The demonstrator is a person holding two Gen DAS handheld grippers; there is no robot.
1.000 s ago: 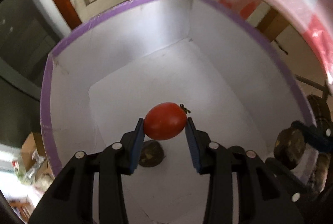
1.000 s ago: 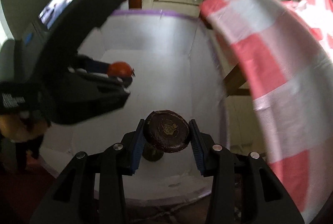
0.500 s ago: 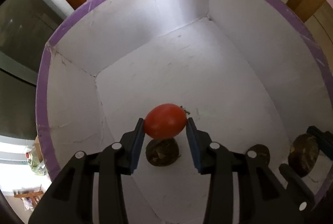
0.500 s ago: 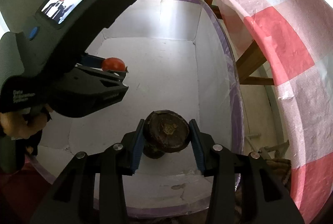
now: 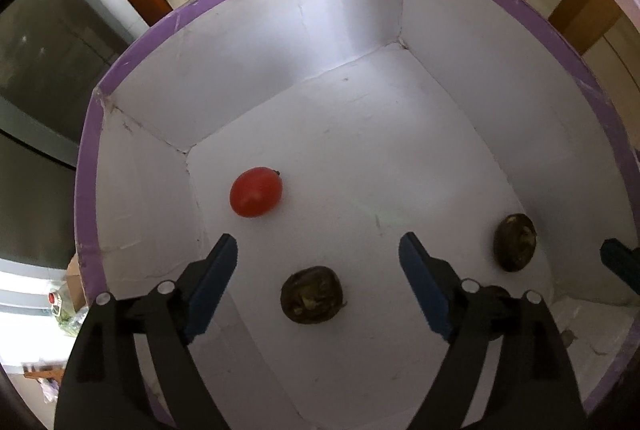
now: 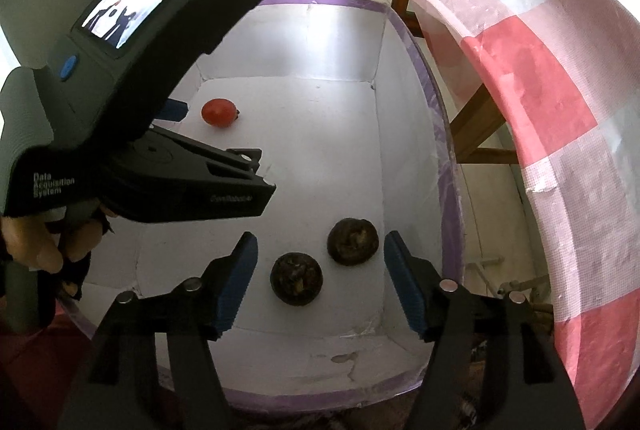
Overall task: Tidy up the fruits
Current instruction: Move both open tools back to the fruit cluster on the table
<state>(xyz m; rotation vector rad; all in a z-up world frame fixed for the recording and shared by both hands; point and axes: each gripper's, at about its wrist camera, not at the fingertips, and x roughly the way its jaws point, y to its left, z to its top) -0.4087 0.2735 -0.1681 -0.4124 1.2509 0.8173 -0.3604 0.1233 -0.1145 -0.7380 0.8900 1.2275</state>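
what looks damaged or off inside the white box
The two dark brown fruits look wrinkled and shrivelled beside the smooth red tomato. The box has a stain and scuffed lining on its near floor edge. Nothing is spilled.

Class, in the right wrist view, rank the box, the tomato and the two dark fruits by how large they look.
1. Box, largest by far.
2. The two dark fruits look alike; unranked.
3. Tomato, though it lies farther from the camera, so its true size is unsure.
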